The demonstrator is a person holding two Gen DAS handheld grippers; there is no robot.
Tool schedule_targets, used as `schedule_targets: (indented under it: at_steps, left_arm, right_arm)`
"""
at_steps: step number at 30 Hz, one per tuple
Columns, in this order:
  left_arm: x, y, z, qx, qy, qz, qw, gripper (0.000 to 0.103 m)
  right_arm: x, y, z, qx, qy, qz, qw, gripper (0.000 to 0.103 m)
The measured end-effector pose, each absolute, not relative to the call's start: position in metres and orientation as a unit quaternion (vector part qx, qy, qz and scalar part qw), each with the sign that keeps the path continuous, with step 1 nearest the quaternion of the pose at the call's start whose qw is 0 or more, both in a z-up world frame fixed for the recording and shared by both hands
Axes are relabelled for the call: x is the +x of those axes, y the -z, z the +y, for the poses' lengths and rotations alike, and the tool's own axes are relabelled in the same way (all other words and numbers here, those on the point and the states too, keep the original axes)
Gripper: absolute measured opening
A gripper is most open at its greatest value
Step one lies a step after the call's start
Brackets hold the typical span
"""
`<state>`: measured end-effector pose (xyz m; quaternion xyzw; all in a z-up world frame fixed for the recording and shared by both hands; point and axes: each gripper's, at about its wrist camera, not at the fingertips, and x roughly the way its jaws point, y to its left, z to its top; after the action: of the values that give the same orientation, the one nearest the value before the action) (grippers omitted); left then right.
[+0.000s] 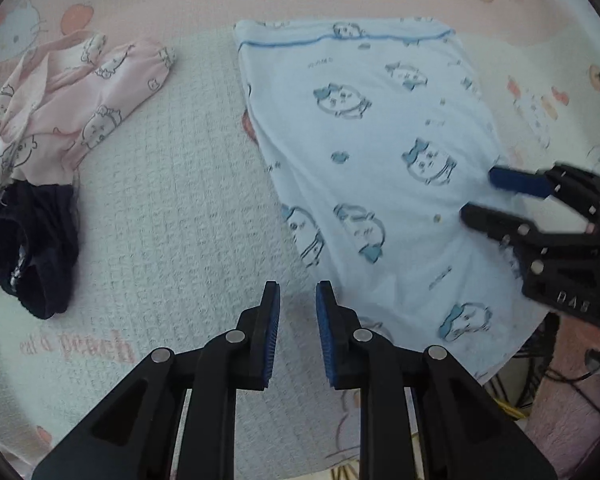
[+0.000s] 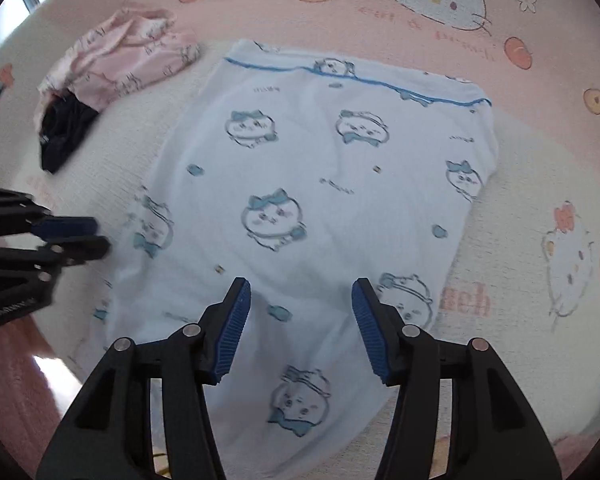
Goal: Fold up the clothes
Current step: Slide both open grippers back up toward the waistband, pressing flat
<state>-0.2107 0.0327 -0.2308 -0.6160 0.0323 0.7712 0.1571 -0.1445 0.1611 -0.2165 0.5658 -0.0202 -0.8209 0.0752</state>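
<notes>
- Light-blue garment [image 2: 312,184] is lying spread on the cartoon-print bed cover [image 1: 172,208] (pink garment [image 1: 80,108] and dark one [image 1: 36,244] lying well apart).
- Left gripper [image 1: 298,300] is hovering beside its edge, fingers narrowly parted, pinching nothing.
- Right gripper [image 2: 300,300] is hovering over it, fingers spread wide.

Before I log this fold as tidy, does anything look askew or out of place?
The light blue garment lies fairly flat, but its near end hangs over the bed's edge. Off to its left, a pink garment and a dark garment lie crumpled, unfolded.
</notes>
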Motion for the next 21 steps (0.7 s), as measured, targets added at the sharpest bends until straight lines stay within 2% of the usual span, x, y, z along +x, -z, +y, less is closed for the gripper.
schedule_targets:
  at_steps: [3,7,13,18,21]
  left_arm:
    - [-0.226,0.235,0.038,-0.610,-0.774,0.044,0.162,0.021]
    - [-0.241,0.239,0.029,-0.617,-0.772,0.044,0.148,0.020]
    - [-0.240,0.240,0.006,-0.617,-0.776,0.035,0.130,0.020]
    - [-0.248,0.242,0.000,-0.610,-0.780,0.008,0.136,0.020]
    - [-0.242,0.240,0.010,-0.605,-0.784,-0.007,0.139,0.020]
  right_arm:
    - [-0.160,0.214,0.148,0.562,0.814,-0.062,0.133,0.054]
    - [-0.187,0.223,0.100,0.568,0.809,-0.010,0.149,0.050]
    - [-0.201,0.226,0.093,0.568,0.806,-0.019,0.166,0.050]
    - [-0.205,0.230,0.083,0.568,0.807,0.009,0.160,0.049]
    - [-0.199,0.216,0.094,0.552,0.814,-0.055,0.171,0.050]
